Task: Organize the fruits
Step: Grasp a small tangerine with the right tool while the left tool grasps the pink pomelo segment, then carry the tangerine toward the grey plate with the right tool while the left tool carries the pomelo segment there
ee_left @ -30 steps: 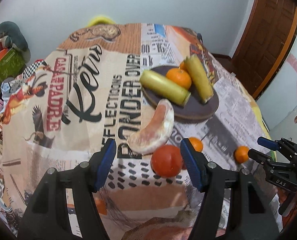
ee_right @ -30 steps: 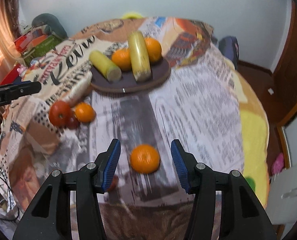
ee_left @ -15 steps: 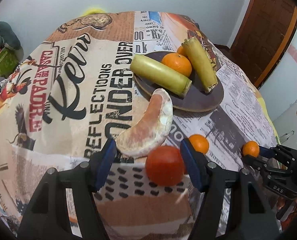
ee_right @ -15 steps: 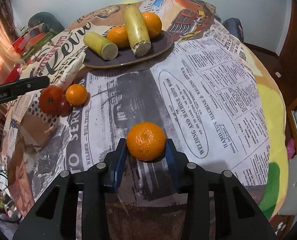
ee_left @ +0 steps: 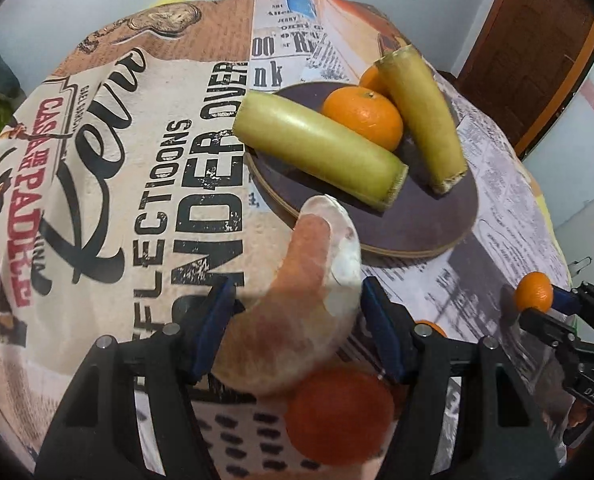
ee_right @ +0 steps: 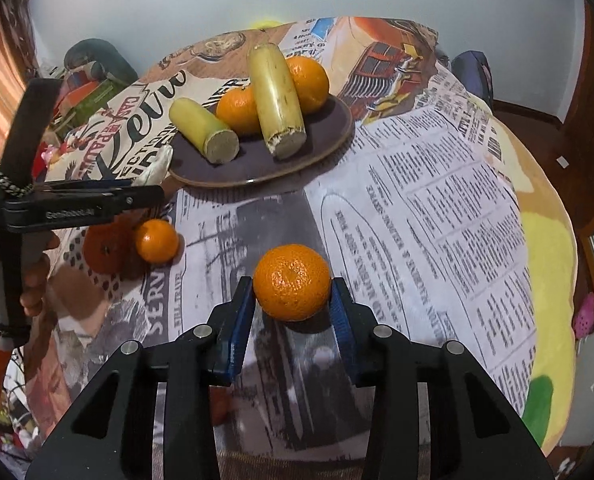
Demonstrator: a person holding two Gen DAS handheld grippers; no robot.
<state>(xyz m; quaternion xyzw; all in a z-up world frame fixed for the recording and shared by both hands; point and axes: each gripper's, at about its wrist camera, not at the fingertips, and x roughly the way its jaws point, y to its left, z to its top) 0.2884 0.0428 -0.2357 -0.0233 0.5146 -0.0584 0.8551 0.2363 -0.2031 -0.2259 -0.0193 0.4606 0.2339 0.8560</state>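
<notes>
My right gripper [ee_right: 292,304] is shut on a mandarin [ee_right: 291,281] and holds it just above the tablecloth; both also show in the left wrist view [ee_left: 534,292]. My left gripper [ee_left: 295,312] is open, its blue fingers on either side of a pale pink pomelo wedge [ee_left: 297,312] lying on the table. A red tomato [ee_left: 339,420] sits just below the wedge. The dark round plate [ee_left: 417,220] holds two yellow-green cane pieces [ee_left: 317,154] and two oranges [ee_left: 363,116]. Another small mandarin [ee_right: 157,240] lies by the tomato [ee_right: 107,248].
The table has a printed newspaper-pattern cloth [ee_right: 437,220] that falls away at the right and front edges. A wooden door [ee_left: 537,40] stands at the far right. Cluttered bags and toys [ee_right: 93,80] lie beyond the table's left side.
My right gripper closed on the mandarin and lifted it slightly. My left gripper moved forward and down so its open fingers now straddle the pomelo wedge.
</notes>
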